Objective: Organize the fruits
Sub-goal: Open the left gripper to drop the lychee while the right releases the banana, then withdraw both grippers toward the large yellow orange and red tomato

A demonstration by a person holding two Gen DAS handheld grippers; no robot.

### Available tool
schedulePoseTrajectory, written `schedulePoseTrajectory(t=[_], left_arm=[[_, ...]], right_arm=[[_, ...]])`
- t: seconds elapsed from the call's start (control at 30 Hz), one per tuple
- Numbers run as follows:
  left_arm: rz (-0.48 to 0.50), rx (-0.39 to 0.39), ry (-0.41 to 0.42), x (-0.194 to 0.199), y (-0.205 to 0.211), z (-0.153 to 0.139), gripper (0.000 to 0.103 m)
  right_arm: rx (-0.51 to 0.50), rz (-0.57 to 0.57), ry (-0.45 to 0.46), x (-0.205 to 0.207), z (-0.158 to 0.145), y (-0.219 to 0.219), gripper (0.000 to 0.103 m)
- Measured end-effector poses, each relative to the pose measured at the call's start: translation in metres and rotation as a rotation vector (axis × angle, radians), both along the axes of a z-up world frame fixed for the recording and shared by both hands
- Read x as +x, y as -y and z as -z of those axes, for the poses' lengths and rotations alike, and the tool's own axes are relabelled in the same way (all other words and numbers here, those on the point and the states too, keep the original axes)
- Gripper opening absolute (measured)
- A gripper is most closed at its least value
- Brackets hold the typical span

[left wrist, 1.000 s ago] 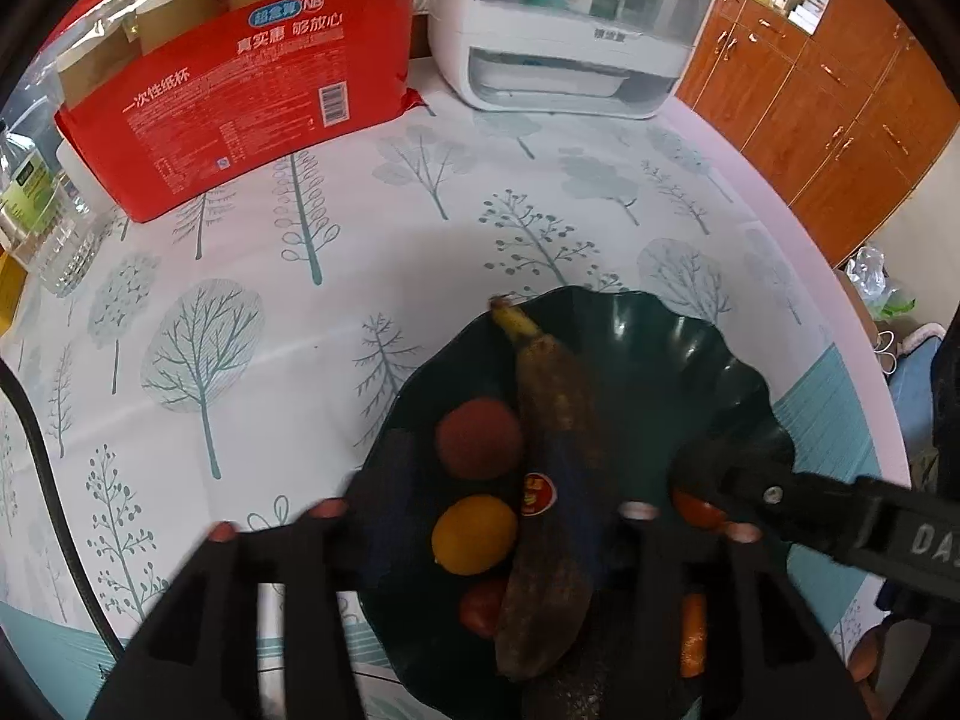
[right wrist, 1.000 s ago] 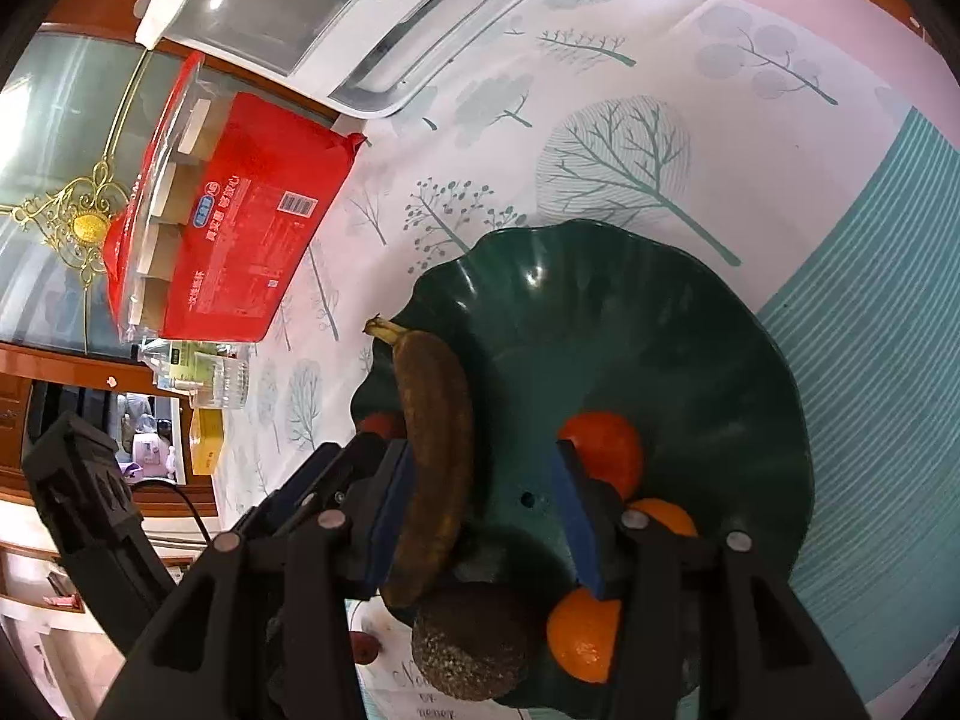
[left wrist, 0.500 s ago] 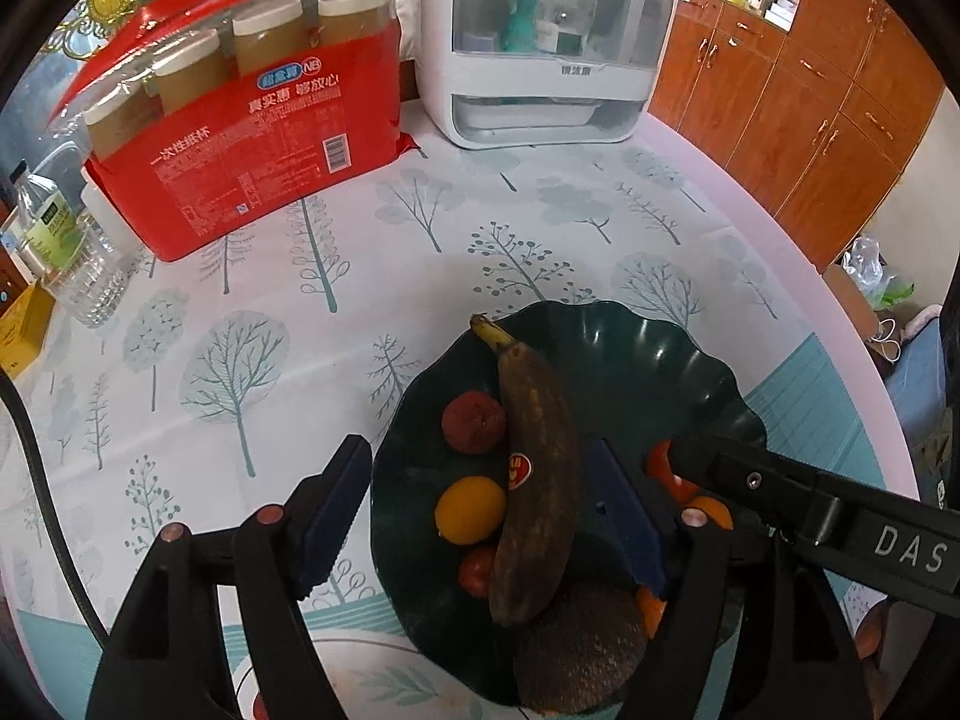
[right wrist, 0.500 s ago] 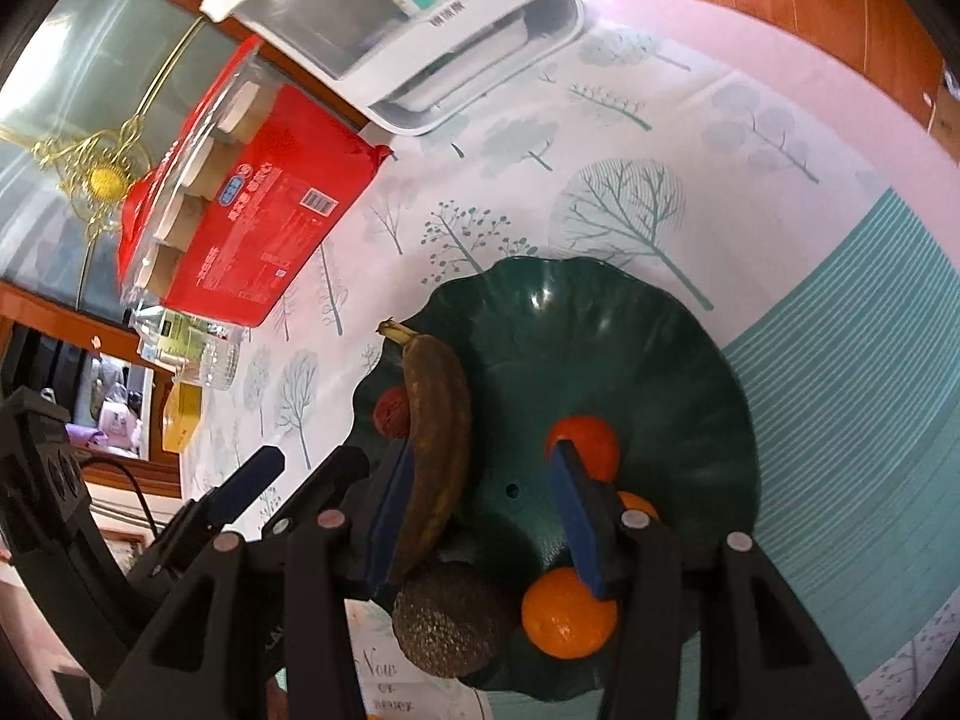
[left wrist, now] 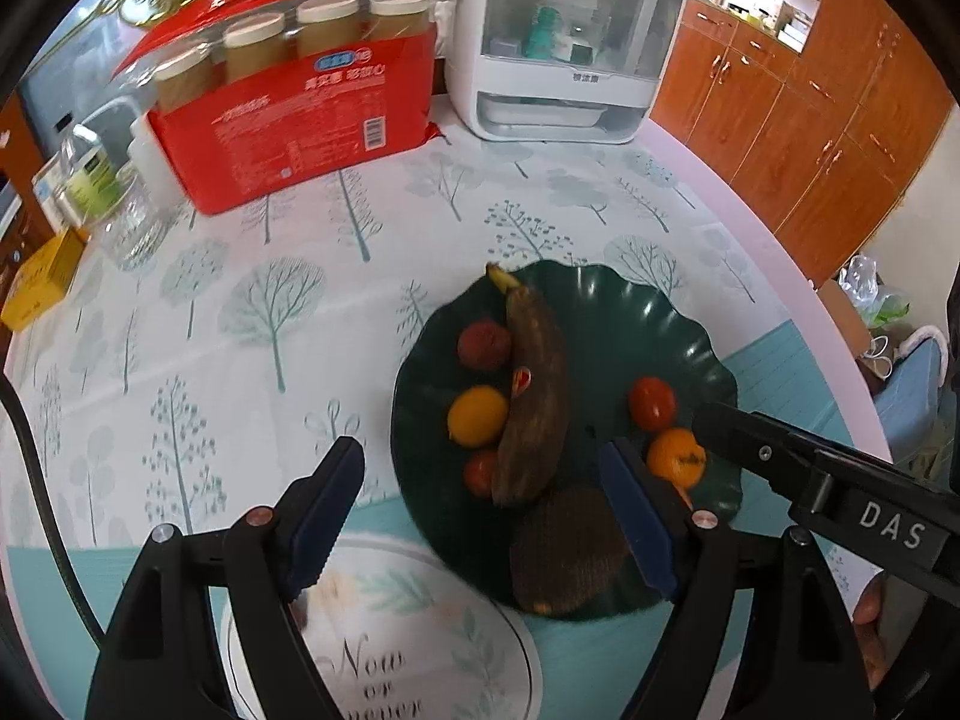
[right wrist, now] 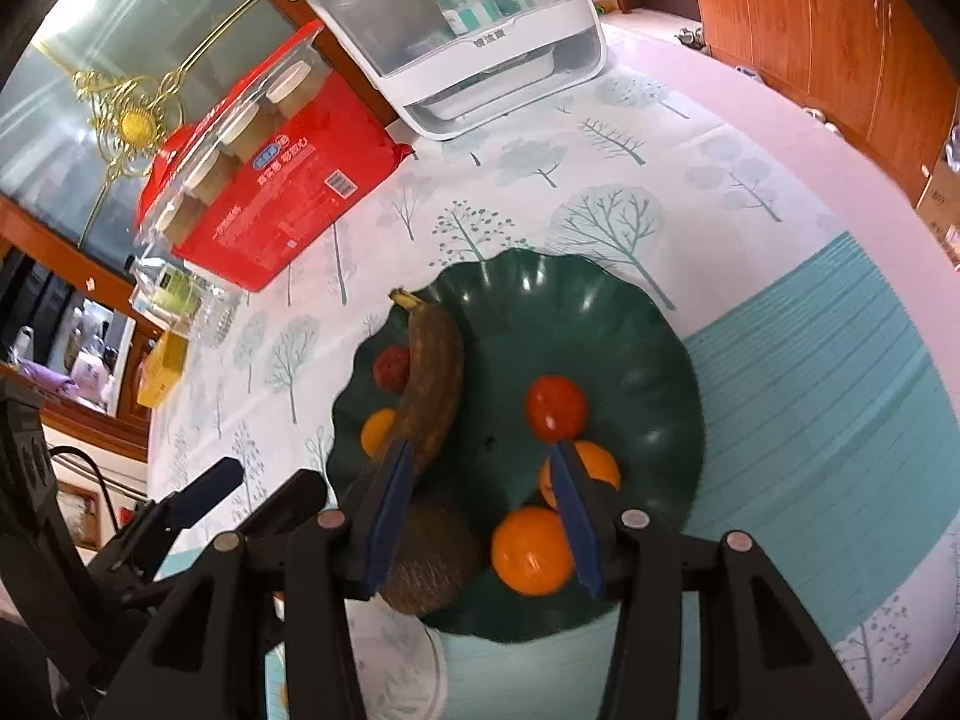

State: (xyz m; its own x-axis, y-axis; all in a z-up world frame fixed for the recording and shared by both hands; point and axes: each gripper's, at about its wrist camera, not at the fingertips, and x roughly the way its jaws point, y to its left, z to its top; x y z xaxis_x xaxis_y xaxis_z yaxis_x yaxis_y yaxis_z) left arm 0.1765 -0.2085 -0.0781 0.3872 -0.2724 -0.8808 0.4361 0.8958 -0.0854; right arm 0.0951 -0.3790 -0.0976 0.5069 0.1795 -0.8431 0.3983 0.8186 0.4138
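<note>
Fruits: overripe brown banana [left wrist: 534, 396] laid in dark green scalloped plate [left wrist: 678, 324] | left gripper [left wrist: 480, 504] jaws opening, nothing held | right gripper [right wrist: 480, 510] jaws apart, empty | risk: round oranges [right wrist: 531, 549] rolled off if plate is knocked.

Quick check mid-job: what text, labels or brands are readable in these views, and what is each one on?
"DAS": on the right gripper arm, left wrist view.
"Now", then a cut-off line: on the round placemat.
Red package: Chinese print and barcode, too small to read.
White appliance: badge blurred.
Banana sticker: unreadable.
</note>
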Motion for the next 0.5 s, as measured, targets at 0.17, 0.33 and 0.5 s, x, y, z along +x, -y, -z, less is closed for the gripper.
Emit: schedulePoseTrajectory(t=[0.17,0.33,0.5], left_arm=[[-0.031,-0.033,-0.005,-0.019,-0.019,-0.012,0.080],[-0.044,-0.065,0.022,-0.041,-0.039,-0.032,0.081],[-0.074,-0.117,0.060,-0.061,-0.067,-0.059,0.084]], right_arm=[[-0.051,-0.026,-0.005,-0.022,-0.007,-0.010,0.048],[-0.091,-0.056,0.020,-0.040,-0.022,-0.024,0.048],[-0.125,-0.101,0.062,-0.052,-0.044,-0.043,0.047]])
